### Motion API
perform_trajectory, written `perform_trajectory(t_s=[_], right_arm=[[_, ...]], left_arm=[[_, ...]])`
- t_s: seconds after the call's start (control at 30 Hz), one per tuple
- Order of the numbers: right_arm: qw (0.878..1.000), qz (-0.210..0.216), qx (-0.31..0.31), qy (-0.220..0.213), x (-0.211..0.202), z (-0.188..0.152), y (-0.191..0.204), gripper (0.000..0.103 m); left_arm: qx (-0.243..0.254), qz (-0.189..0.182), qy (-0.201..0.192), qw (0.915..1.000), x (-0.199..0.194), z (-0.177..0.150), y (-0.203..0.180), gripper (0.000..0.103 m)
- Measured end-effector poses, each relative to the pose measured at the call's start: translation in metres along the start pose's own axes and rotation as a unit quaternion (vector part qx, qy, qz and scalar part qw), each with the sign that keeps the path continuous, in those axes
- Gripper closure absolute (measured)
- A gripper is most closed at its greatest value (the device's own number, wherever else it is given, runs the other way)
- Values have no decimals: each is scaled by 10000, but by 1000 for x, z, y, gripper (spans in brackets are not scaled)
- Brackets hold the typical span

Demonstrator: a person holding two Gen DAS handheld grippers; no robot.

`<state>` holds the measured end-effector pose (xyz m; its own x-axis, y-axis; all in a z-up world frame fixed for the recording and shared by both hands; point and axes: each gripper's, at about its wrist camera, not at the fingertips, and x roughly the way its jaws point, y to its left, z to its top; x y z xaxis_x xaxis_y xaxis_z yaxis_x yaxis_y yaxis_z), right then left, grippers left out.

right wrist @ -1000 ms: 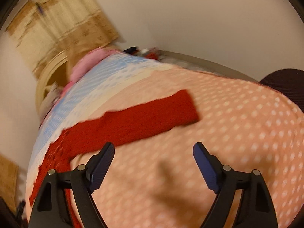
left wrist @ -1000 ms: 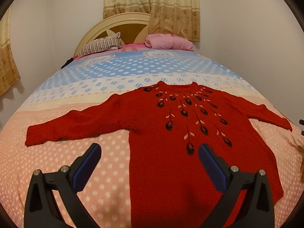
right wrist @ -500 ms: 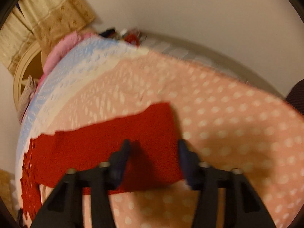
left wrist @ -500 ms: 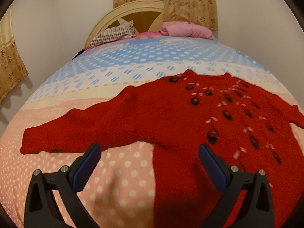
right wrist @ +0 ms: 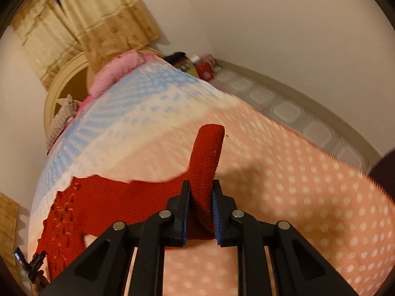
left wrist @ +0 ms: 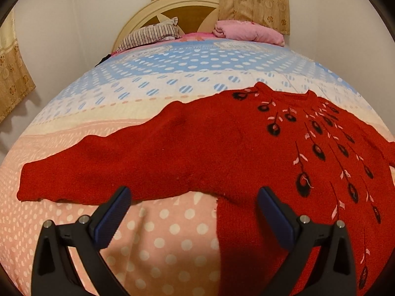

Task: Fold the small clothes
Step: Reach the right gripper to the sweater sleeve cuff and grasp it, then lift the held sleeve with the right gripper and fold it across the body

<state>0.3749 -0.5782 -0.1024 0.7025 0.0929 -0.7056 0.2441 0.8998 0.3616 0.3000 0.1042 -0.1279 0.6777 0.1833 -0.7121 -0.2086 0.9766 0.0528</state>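
Note:
A red knitted sweater [left wrist: 222, 143] with black and pink flower trim lies flat, front up, on the dotted bedspread [left wrist: 172, 234]. Its left sleeve [left wrist: 81, 172] stretches out toward the left. My left gripper [left wrist: 193, 202] is open and empty, hovering just in front of the armpit where that sleeve joins the body. My right gripper [right wrist: 201, 197] is shut on the right sleeve [right wrist: 208, 153], whose cuff end stands up lifted off the bed; the sweater body [right wrist: 98, 209] lies to its left.
A striped pillow [left wrist: 150, 34] and a pink folded blanket [left wrist: 246, 30] lie by the headboard [left wrist: 172, 7]. The bed's right edge [right wrist: 333, 157] drops to a tiled floor [right wrist: 284, 108] with small items [right wrist: 197, 66] in the corner. Curtains hang behind.
My right gripper closed on the right sleeve's end and lifted it off the bed. My left gripper moved left and closer toward the left sleeve, staying open.

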Motion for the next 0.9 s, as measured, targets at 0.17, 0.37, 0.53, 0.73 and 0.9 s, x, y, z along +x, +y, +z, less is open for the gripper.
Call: perform_trajectory(t_s=[0.17,0.37,0.53,0.73,0.9], right_arm=[[9987,105,-459,-179,-14,18,52,87],[9955,271,-873,-251,-17,24,103,91],[9926,450,-1105,-244,-17,22,133,97],[9883,299,-1493,-89,-7,10,150,97],[9862,-50,-1614,350,27,-13,141,31]], left_arm=[[-175,-80,15,9998,1,-1,8,0],[-163,-140,-35,9998,-2,-2,7,0],[-201,-203,-65,9996,-4,-3,8,0],[-286,-275,-49,9992,-5,-8,10,0],[-344,-275,-21,9990,-4,-11,14,0]])
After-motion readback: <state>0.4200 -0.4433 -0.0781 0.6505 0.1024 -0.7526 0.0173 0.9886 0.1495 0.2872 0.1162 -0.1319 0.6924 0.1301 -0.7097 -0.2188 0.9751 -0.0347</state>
